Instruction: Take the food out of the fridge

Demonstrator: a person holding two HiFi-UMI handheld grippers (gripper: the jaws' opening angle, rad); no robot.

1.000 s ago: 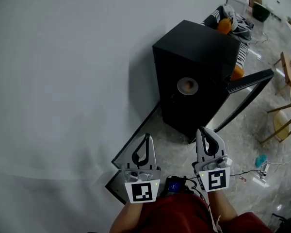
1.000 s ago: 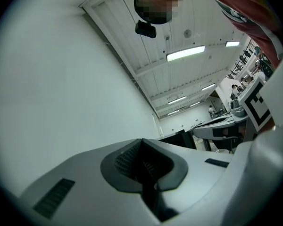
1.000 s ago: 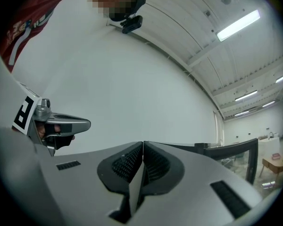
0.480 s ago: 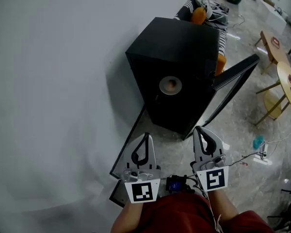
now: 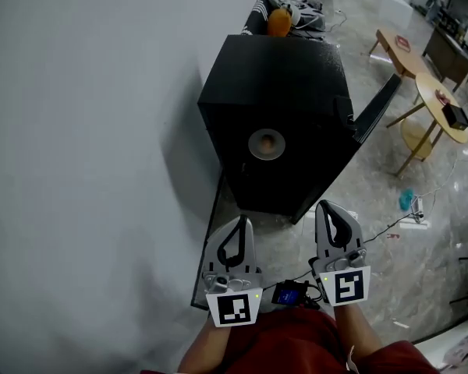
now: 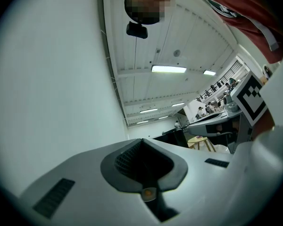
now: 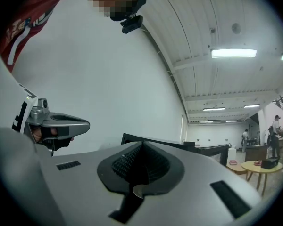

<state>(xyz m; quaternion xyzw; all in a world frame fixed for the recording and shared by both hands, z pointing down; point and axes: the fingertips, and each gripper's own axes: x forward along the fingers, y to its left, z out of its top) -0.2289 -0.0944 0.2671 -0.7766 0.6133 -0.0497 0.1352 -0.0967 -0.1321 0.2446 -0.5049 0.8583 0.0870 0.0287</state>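
1. The left gripper (image 5: 238,228) is down low, near the person's red shirt (image 5: 281,343). Its two jaws are pressed together and hold nothing.
2. The black fridge (image 5: 285,100) stands by the white wall (image 5: 86,131), well apart from both grippers. A small round dish (image 5: 266,143) sits on top of it. I cannot tell what is in it.
3. The right gripper (image 5: 331,213) is low too. Its jaws are closed tight on nothing.
4. The fridge door (image 5: 377,109) hangs open on the right. The inside faces away, so no food shows.
5. I think the job has hardly begun. The door is open, but no food is out yet. The grippers need to get closer, reach in and grab the food.
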